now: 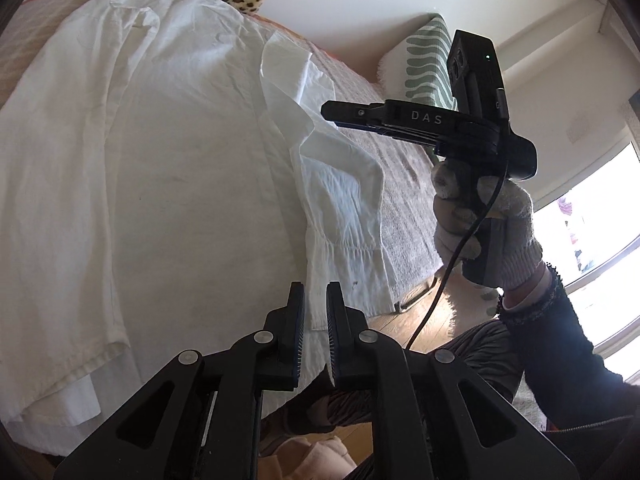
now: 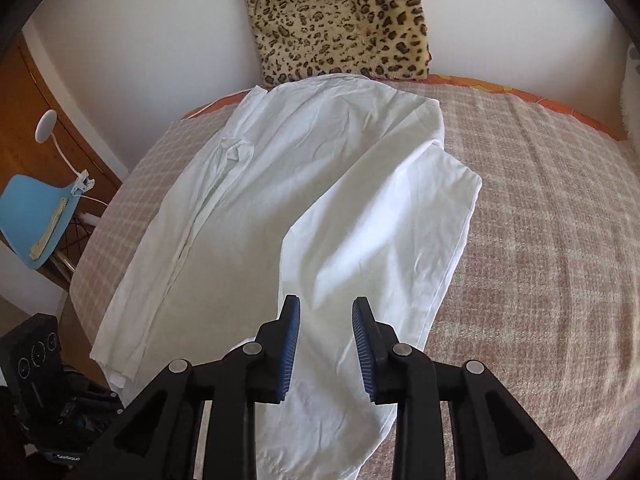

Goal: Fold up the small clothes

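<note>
White shirt (image 2: 256, 200), one garment only, lies spread on the bed (image 2: 540, 240), its collar end toward the leopard-print cushion (image 2: 340, 20) at the wall and one side panel already laid over onto the body.

Going left to right: the left hand-held gripper (image 1: 316, 332) hangs over the near hem with its jaws a narrow gap apart and no cloth between them. The right hand-held gripper (image 2: 326, 344) is raised above the folded-over side, jaws standing apart and empty; in the left wrist view it shows held in a gloved hand (image 1: 488, 224) clear of the fabric.

To do this step well, the fold just laid should probably be checked for a straight edge. The far side still looks loose and rumpled, so each gripper would best pinch that edge near its two ends and carry it across together, keeping the cloth taut and low so the panel underneath is not dragged.

Count: one shirt, two grippers, one leopard cushion, one striped cushion (image 1: 426, 64), one blue chair (image 2: 36, 220).
</note>
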